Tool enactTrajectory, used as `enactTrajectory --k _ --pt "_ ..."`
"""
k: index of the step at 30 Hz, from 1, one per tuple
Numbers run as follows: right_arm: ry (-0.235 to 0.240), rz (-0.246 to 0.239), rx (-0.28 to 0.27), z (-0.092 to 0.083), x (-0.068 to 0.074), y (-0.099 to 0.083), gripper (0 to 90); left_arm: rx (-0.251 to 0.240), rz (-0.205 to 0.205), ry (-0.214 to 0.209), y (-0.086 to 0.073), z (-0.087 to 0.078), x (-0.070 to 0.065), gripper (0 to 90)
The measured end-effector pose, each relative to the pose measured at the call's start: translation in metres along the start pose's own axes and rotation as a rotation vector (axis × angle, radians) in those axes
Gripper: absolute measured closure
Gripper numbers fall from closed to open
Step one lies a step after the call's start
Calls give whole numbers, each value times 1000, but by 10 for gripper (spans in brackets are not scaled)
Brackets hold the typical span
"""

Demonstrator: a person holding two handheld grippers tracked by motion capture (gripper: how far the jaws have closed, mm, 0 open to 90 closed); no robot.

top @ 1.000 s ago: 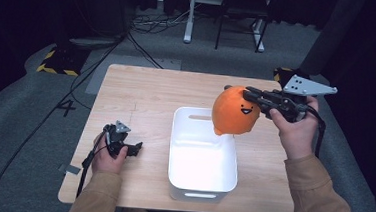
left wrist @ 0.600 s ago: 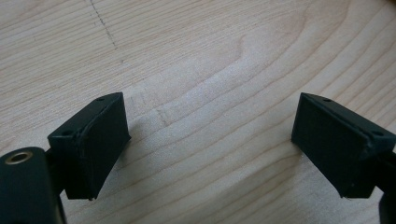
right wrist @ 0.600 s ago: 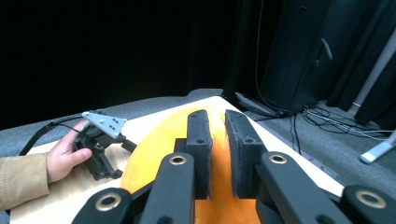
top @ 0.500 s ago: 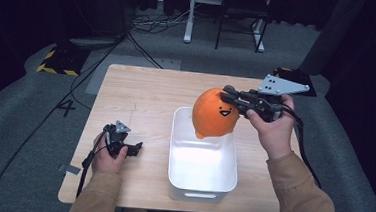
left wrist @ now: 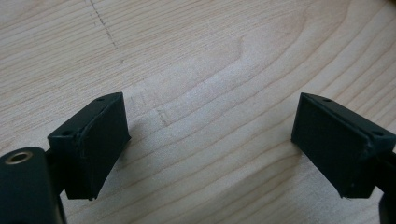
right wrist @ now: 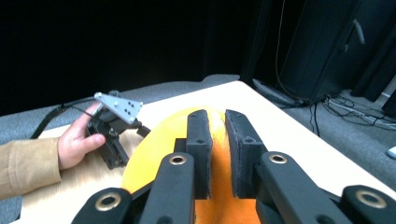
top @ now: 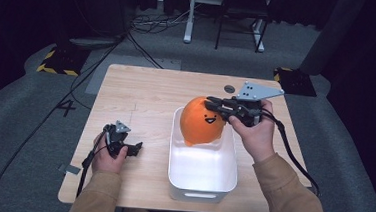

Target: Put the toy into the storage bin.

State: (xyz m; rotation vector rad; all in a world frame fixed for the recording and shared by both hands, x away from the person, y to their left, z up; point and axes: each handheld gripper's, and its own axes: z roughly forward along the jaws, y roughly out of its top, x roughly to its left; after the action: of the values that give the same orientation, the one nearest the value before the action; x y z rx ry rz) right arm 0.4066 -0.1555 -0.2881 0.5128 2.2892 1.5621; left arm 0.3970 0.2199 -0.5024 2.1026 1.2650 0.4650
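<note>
Your right gripper (top: 215, 106) has carried the orange plush toy (top: 202, 121) in from beyond the far right corner of the white bin (top: 201, 179) and a little downward, so the toy now hangs over the bin's far end, its lower edge about level with the rim or just inside it; from the high view you cannot tell whether it touches the bin wall. In the right gripper view the jaws stand narrow, pinching a fold of the toy's orange fabric (right wrist: 219, 158) between them, and that grip looks secure. What the shift means, as far as can be judged: the carry is nearly done, and the work left is to lower the toy into the bin and let go. The bin is otherwise bare inside, so nothing blocks the drop. Bring the toy a touch toward the bin's middle before releasing, since it sits near the far wall and could tip out over the rim. Your left gripper (top: 132, 148) has kept its place, resting on the bench (top: 147, 93) to the left of the bin, well apart from it, jaws wide with only bare wood (left wrist: 210, 107) between them.
</note>
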Motion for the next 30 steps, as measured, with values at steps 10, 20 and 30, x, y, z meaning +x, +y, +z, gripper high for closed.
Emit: enactTrajectory --k 10,20,30 --pt "9 -5 88 29 4 -23 805 0 0 0 0 0 0 114" --pt "14 9 172 51 6 -46 801 0 0 0 0 0 0 113" --pt "22 7 243 62 9 -49 797 0 0 0 0 0 0 113"
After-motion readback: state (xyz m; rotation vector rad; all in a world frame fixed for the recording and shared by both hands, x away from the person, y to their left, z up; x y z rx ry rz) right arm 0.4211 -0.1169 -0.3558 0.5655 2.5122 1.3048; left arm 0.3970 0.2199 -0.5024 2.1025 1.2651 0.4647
